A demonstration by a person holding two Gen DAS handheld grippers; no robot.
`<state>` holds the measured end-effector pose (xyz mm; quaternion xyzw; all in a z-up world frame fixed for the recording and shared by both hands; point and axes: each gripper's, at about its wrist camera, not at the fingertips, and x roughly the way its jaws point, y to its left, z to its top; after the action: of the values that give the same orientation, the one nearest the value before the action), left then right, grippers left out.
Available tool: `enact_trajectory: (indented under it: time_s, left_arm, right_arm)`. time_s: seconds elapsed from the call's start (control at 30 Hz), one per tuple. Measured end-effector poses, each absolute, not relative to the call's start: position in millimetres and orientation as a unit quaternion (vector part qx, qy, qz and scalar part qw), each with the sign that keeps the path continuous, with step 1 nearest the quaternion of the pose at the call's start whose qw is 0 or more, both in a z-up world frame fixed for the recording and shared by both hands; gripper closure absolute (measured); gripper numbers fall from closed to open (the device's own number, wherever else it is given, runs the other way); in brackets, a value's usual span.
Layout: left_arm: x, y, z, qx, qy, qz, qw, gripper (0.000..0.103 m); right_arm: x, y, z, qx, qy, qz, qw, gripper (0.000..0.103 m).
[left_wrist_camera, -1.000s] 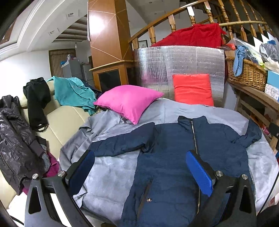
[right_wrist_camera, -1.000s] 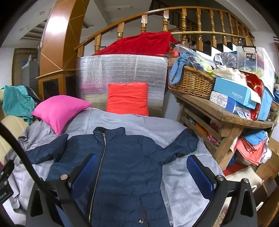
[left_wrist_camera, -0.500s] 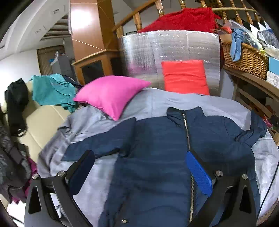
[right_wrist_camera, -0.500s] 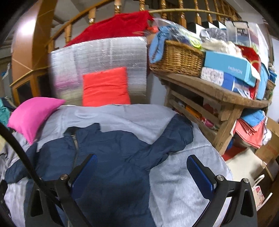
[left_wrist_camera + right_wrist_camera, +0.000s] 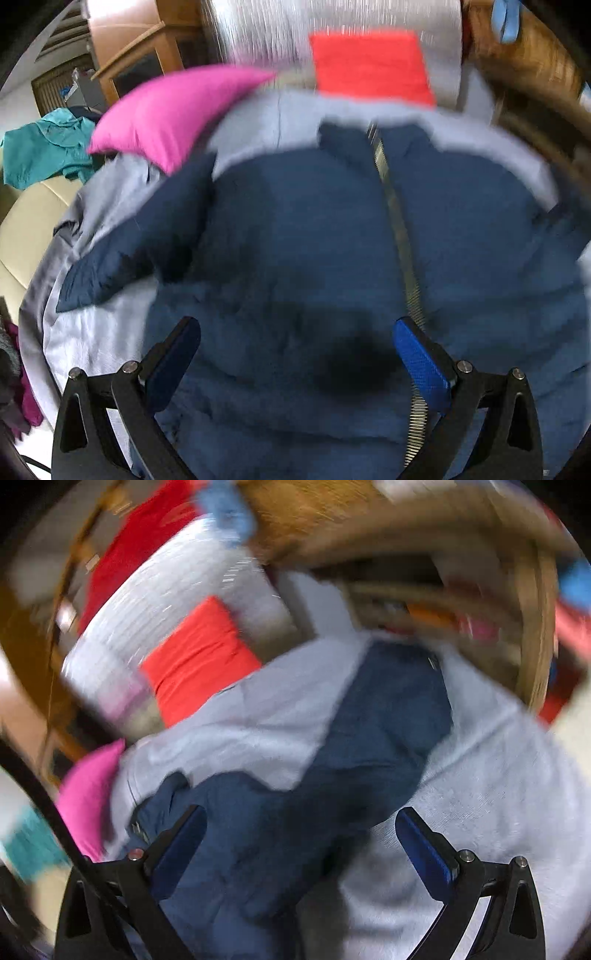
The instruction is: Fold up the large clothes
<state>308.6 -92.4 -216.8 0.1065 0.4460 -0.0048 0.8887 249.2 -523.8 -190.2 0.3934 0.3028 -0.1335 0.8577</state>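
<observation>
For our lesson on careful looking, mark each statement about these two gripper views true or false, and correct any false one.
1. The navy jacket lies spread on a grey sheet. True.
2. The left gripper is clamped on a sleeve. False: its jaws stand open above the jacket's body, holding nothing.
3. A pink pillow lies beside the jacket's sleeve in the left wrist view. True.
4. The jacket's zipper is undone, with the front panels thrown wide. False: the panels meet along the zipper.
5. The right gripper is open, over the jacket near its other sleeve. True.
6. The red cushion sits on the jacket. False: it sits beyond the collar.
</observation>
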Motion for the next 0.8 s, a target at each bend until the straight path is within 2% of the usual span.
enact_trajectory:
  time_s: [0.13, 0.33, 0.4, 0.47, 0.5, 0.6, 0.8]
  left_arm:
    - [324, -92, -239, 0.124, 0.457, 0.013, 0.881, 0.000]
    - [329, -91, -249, 0.115, 0.448, 0.010, 0.887, 0.000]
    - [330, -88, -250, 0.098, 0.450, 0.005, 0.887, 0.000]
    - [333, -79, -252, 0.078, 0.459, -0.004, 0.885, 0.000]
    - [336, -76, -252, 0.069, 0.463, -0.008, 0.884, 0.000]
    - [336, -74, -250, 0.064, 0.474, -0.015, 0.878, 0.000]
    - [328, -66, -231, 0.049, 0.460, -0.031, 0.886, 0.000]
  right_arm:
    - [255, -576, -230, 0.495, 0.285, -0.125, 0.812, 0.003]
    - [283, -609, -267, 0.541, 0.292, -0.141, 0.776, 0.011]
    - [293, -610, -281, 0.550, 0.305, -0.140, 0.765, 0.037]
    - [299, -605, -287, 0.556, 0.302, -0.124, 0.765, 0.054]
    - [299, -602, -285, 0.551, 0.299, -0.126, 0.769, 0.063]
    - [297, -583, -254, 0.497, 0.279, -0.132, 0.811, 0.073]
    - [273, -505, -169, 0.399, 0.220, -0.047, 0.889, 0.074]
